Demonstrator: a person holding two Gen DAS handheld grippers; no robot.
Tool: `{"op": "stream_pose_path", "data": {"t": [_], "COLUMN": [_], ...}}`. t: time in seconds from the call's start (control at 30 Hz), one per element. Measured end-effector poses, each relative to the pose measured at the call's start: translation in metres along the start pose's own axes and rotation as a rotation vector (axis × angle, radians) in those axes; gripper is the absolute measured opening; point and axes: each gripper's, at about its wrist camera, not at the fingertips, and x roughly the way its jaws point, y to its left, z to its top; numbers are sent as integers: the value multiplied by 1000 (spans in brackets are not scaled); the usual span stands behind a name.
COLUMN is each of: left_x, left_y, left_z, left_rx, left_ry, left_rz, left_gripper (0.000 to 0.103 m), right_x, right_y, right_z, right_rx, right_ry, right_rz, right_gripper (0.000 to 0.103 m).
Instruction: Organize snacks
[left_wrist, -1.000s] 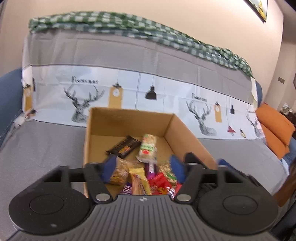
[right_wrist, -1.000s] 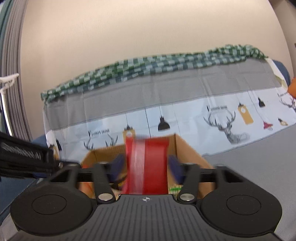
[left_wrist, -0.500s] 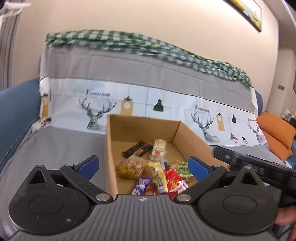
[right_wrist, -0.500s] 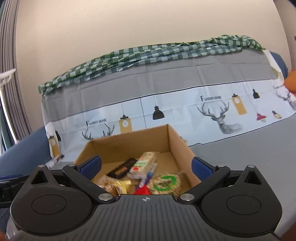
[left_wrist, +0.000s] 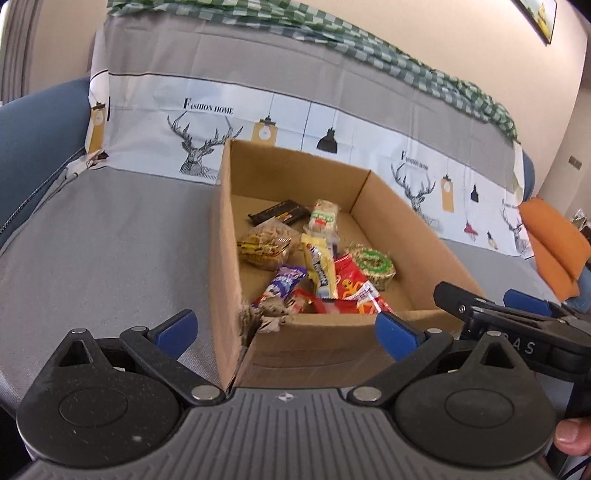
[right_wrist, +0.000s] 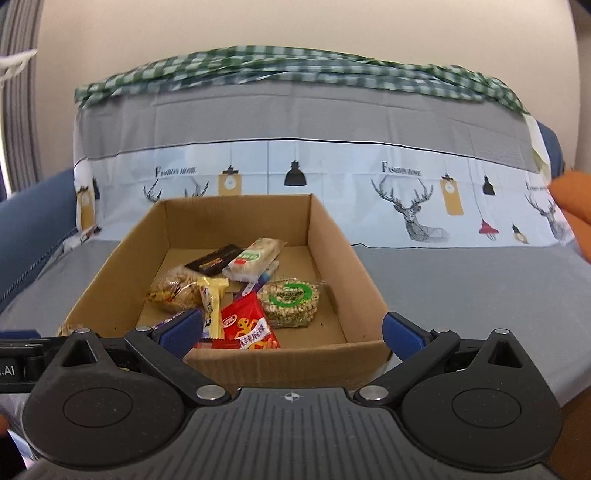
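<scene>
Snacks are sitting together inside an open brown cardboard box resting on a grey sofa cover printed with deer heads. Reading left to right in the right wrist view, a clear bag of golden crunchy snack is lying against a black chocolate bar wrapper, a yellow candy bar is leaning forward beside it, a red sachet with an orange cartoon figure is lying nearest the front wall, a pale rice-cracker pack with a green label is resting further back, and a round puffed-grain cake with a green ring label is sitting at the right.

The left gripper is hanging released, blue pads spread wide with nothing between them, straddling the box's torn near corner. The right gripper is likewise standing released and empty in front of the near wall, its jaws having just been opening.

Judging from these views, both claws are clear of the box and looking for what is left to gather; no loose snack is showing on the sofa. A good next move is likely keeping the jaws wide, swinging away without catching the cardboard rim, and approaching any remaining packet squarely across its narrow side.
</scene>
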Motion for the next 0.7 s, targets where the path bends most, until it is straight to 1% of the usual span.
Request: {"op": "stream_pose_path", "data": {"t": [0.1,0.2,0.27,0.43,0.7], "left_x": [4,7,8,10,12], "left_y": [7,10,11,10,8], "left_z": [0,2,2,0,-1], "left_rx": [-25,-35,-35,-32,-26], "left_ry": [29,49,51,61,63], "left_rz": [10,38,53,64,76], "left_gripper": [102,102,102,102,102], "right_x": [5,8,9,10,10], "right_y": [5,10,15,19,15], "right_z": [1,2,2,2,1], "right_rx": [-4,-8,-24,-55,-34], "right_ry": [12,14,19,18,21], "right_rz": [6,4,5,1,1], "right_gripper": [102,102,102,102,102]}}
